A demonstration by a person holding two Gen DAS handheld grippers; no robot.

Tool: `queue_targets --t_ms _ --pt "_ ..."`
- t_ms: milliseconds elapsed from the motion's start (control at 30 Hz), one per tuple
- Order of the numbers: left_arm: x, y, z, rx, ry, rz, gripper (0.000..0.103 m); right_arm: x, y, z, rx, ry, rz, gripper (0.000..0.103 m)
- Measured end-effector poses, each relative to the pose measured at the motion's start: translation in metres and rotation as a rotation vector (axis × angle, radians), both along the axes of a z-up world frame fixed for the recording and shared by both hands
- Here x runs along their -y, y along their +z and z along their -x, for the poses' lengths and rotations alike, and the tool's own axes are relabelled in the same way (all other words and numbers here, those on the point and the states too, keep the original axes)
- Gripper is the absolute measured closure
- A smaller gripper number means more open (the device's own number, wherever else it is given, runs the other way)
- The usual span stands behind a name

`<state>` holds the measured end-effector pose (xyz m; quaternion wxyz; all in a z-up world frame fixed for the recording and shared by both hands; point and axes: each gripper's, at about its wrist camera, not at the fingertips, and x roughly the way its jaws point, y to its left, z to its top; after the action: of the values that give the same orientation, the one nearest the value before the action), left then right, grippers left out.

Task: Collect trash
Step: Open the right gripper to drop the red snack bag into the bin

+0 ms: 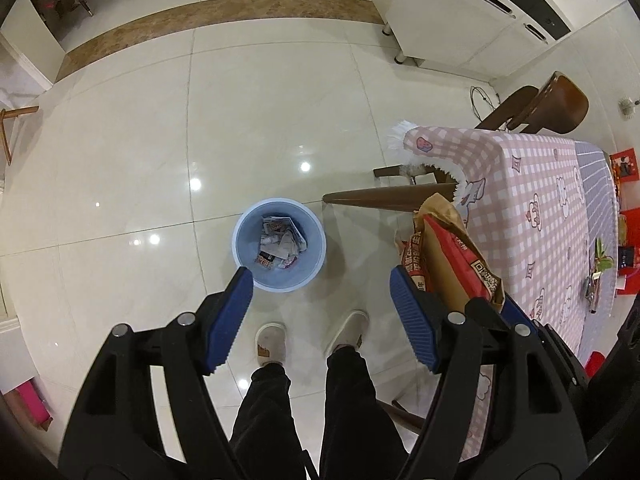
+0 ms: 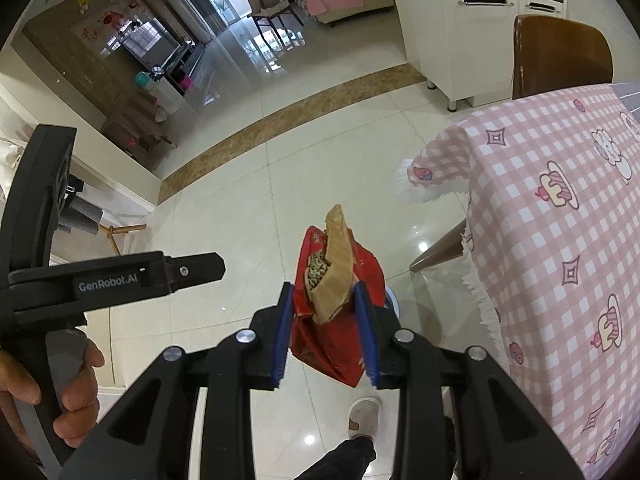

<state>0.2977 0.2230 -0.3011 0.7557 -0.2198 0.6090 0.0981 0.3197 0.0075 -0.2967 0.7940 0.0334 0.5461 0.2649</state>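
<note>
A light blue trash bin (image 1: pixel 279 245) stands on the tiled floor with several crumpled wrappers inside. My left gripper (image 1: pixel 322 280) is open and empty, high above the floor, its left fingertip over the bin's near rim. My right gripper (image 2: pixel 325 296) is shut on a red snack bag (image 2: pixel 340 320) with a brown paper wrapper (image 2: pixel 334 268) tucked in it. The same bag (image 1: pixel 460 258) shows in the left wrist view, held in the air to the right of the bin, beside the table corner. The bin is mostly hidden behind the bag in the right wrist view.
A table with a pink checked cloth (image 1: pixel 536 216) stands at the right, its wooden leg (image 1: pixel 384 196) near the bin. A brown chair (image 2: pixel 560 56) and a white cabinet (image 2: pixel 472 32) stand behind it. The person's slippered feet (image 1: pixel 272 342) are just before the bin.
</note>
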Motion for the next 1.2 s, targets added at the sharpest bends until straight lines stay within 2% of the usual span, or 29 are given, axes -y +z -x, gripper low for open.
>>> queue_targets --t_ms 767,933,1033,1200 --pt "-0.052 0.01 0.035 0.001 0.1 -0.014 0.033 -0.059 0.003 0.004 0.001 0.072 -0.007 0.072" --pt "-0.06 0.012 0.04 0.008 0.117 -0.014 0.033 -0.066 0.001 0.0 -0.023 0.065 -0.024 0.069" --pt "-0.06 0.012 0.041 0.008 0.117 -0.015 0.033 -0.067 0.001 0.0 -0.025 0.055 -0.03 0.062" --pt "-0.058 0.012 0.04 0.009 0.11 -0.014 0.033 -0.062 0.001 0.0 -0.02 0.05 -0.028 0.061"
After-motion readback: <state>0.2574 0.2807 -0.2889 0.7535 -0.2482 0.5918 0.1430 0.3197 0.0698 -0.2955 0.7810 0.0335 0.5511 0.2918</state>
